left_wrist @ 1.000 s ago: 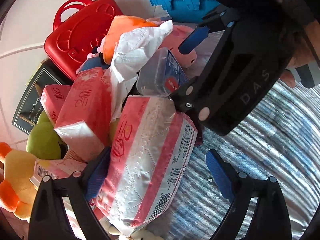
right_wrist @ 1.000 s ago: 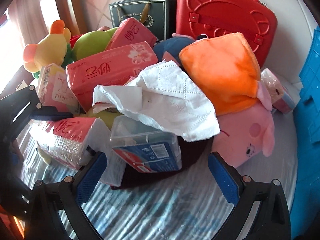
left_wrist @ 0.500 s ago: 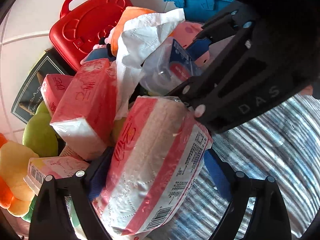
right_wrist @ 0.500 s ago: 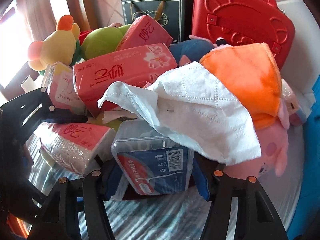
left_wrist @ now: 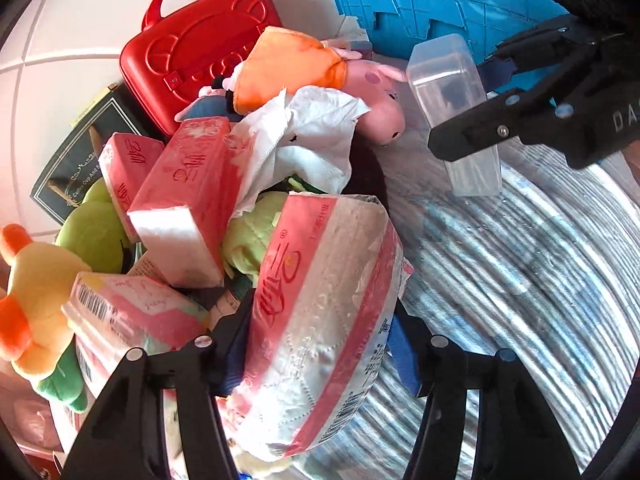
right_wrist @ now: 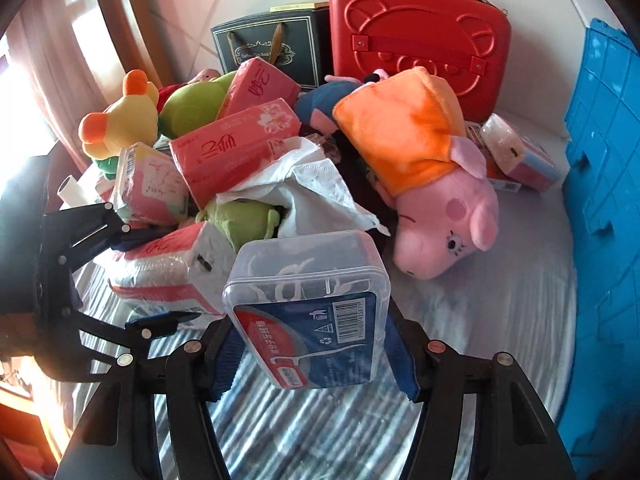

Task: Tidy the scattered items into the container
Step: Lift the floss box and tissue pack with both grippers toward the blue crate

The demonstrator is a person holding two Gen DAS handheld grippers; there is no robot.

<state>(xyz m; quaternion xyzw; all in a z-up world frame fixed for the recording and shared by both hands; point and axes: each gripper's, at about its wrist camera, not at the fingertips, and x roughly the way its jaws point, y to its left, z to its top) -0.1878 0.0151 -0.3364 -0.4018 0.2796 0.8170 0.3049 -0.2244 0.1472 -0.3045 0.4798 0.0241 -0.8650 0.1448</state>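
While the left gripper [left_wrist: 320, 344] is closing on a tissue pack [left_wrist: 320, 320], the right gripper [right_wrist: 312, 344] clamps a floss box [right_wrist: 308, 304]

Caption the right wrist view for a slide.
Right gripper shut on clear floss-pick box, beside a heap of tissue packs and plush toys.

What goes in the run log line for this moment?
left gripper: closing on tissue pack | right gripper: holds clear floss box, lifted off pile | blue crate: nothing placed yet
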